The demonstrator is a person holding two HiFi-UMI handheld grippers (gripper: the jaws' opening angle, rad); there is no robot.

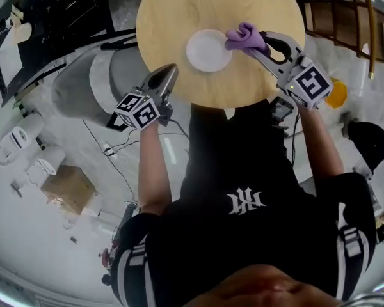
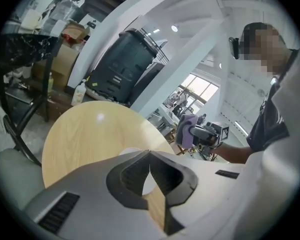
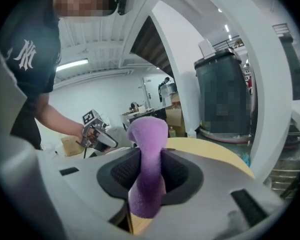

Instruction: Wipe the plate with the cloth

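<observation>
**Cloth in Grip at Plate's Right Rim; No Wiping Yet Evident**

We found the plate (image 1: 208,51) lying flat on the round table (image 1: 179,5), about its middle and apart from every edge. Its white face looked bare. We could not judge from these views whether it was clean or soiled, and no wiped track showed on it.

The right gripper (image 1: 255,45) had its fingers pinching the cloth (image 1: 245,37), a purple wad that stood out past the tips and hung a little below them. In the head view the cloth lay at the plate's right rim, just overlapping it. In the left gripper view it appeared raised off the table, so we could not confirm contact with the plate.

The left gripper (image 1: 169,73) was at the table's near left edge, near the plate but apart from it. Its fingers were pressed together with nothing between them.

Our judgement was that the cloth had been taken up and brought to the plate. The wiping itself, across the whole face, remained to be done. The plate was unsecured, and the empty left gripper could steady it if it slid under the cloth.
</observation>
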